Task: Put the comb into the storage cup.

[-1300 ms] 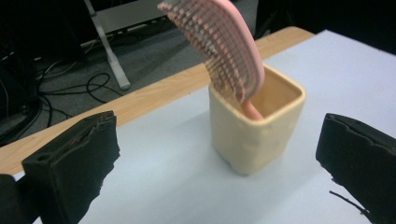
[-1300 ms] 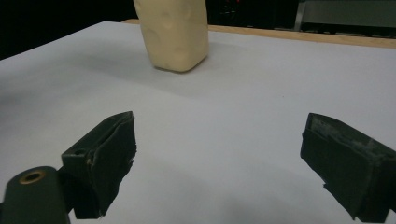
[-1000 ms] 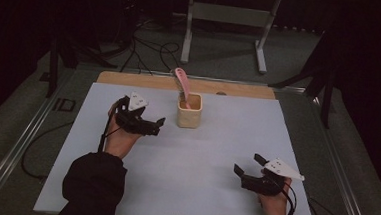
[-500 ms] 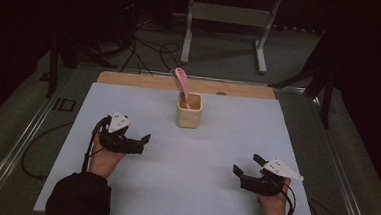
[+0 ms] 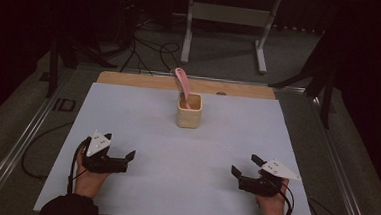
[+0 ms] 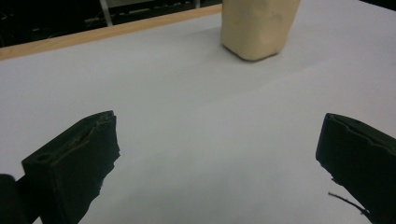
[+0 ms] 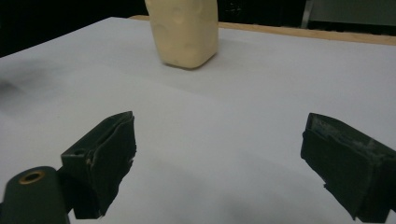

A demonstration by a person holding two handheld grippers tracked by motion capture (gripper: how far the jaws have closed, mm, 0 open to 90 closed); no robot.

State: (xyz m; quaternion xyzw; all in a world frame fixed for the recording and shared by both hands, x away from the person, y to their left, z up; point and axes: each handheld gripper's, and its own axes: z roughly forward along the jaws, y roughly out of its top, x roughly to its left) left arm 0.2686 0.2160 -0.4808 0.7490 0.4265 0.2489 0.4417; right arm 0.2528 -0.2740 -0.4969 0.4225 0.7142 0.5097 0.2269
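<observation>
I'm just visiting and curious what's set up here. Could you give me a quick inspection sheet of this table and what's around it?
Surface: white sheet over a table, wooden strip bare along the far edge.
Job's things: cream cup standing upright toward the far middle, a pink utensil leaning out of it.
Clutter: nothing seen on the sheet.
Grippers: left tongs near the front left, jaws apart, holding nothing; right tongs near the front right, jaws apart, holding nothing. Both are well short of the cup.
Cables: a black lead trails from the left tongs; loose cables on the floor beyond.
Surroundings: dark room, pale metal stand behind the table.
</observation>
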